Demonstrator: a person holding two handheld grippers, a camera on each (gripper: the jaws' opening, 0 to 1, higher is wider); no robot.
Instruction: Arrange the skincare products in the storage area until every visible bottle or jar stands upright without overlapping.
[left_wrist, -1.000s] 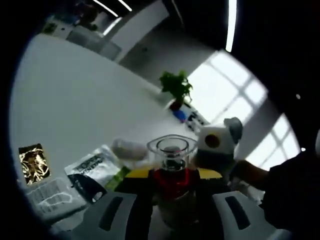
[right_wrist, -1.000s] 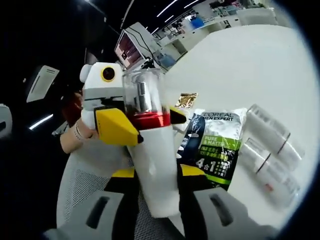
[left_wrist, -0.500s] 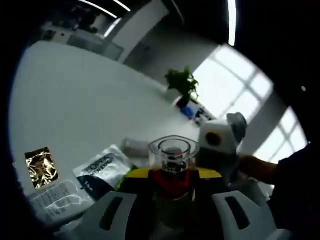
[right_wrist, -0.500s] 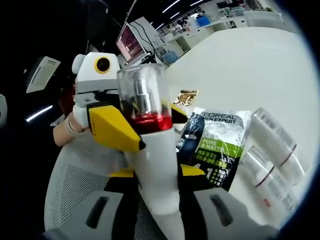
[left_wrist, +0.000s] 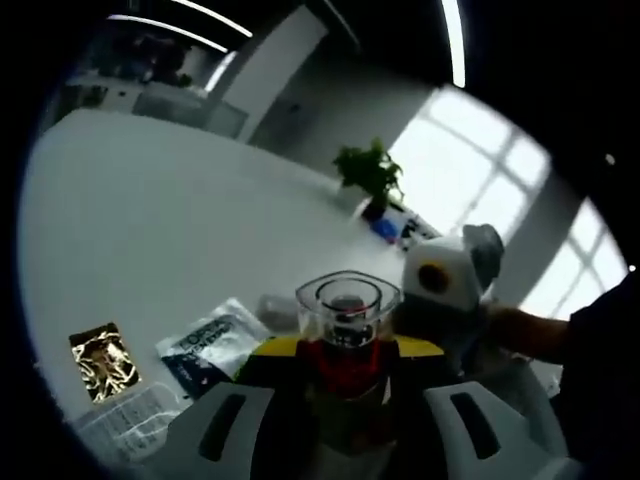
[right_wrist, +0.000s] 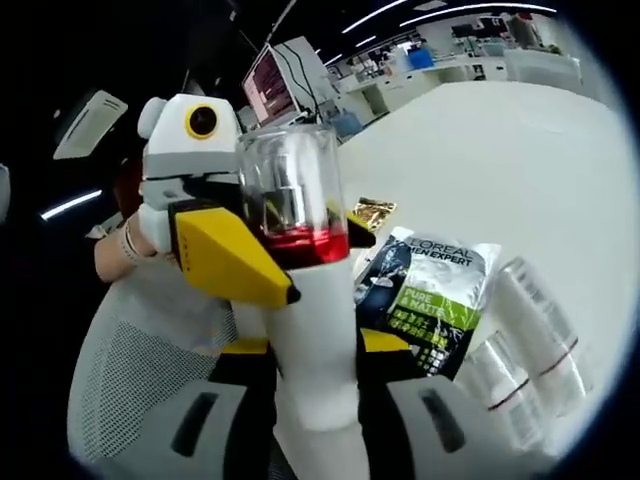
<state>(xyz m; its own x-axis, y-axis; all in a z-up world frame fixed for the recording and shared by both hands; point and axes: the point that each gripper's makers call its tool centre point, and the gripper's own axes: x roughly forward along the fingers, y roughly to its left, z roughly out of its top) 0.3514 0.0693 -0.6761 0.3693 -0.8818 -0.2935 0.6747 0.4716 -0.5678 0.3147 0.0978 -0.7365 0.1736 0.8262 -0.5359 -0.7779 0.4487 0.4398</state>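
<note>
While both grippers share one white pump bottle (right_wrist: 310, 330) above the white desk (right_wrist: 500, 150), the right gripper (right_wrist: 310, 400) has its fingers clamped on the body and the left gripper (right_wrist: 235, 255) pinches the red collar under the clear cap. A green sachet (right_wrist: 430, 300) and two capped tubes (right_wrist: 535, 340) lie flat on the desk.

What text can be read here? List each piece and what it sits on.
"L'OREAL MEN EXPERT", on the white and green sachet.
"PURE & MATTE", same sachet's green panel, barely legible.
Smaller print lower on the sachet: too blurred.
Print on the two clear-capped bottles lying beside it: unreadable.
Gold packet: no legible text.
</note>
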